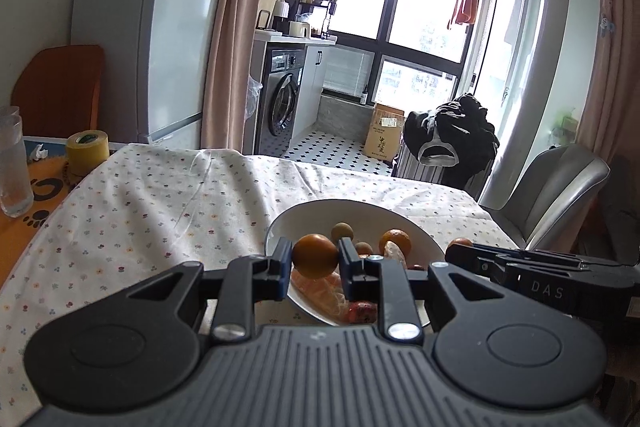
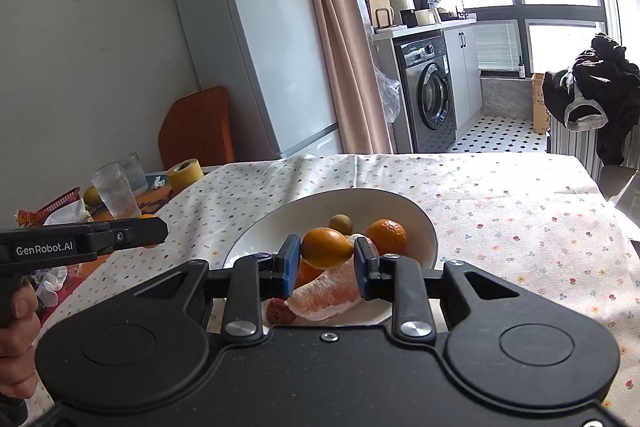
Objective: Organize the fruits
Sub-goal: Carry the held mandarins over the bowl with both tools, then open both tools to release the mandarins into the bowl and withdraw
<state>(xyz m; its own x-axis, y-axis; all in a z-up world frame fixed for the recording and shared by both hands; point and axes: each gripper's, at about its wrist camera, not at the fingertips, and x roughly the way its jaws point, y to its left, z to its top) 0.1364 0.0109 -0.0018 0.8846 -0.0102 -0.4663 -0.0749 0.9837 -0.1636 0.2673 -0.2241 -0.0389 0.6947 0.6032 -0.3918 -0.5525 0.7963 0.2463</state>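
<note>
My left gripper is shut on an orange just above the near rim of a white bowl. In the bowl lie a mandarin, a small greenish round fruit, a peeled citrus segment and a red fruit. My right gripper is shut on a second orange over the same bowl, above the peeled segment and the red fruit. Each gripper appears from the side in the other's view.
A flowered cloth covers the table. At its far left stand a yellow tape roll, drinking glasses and a red basket. A grey chair is at the right edge. A hand holds the left gripper.
</note>
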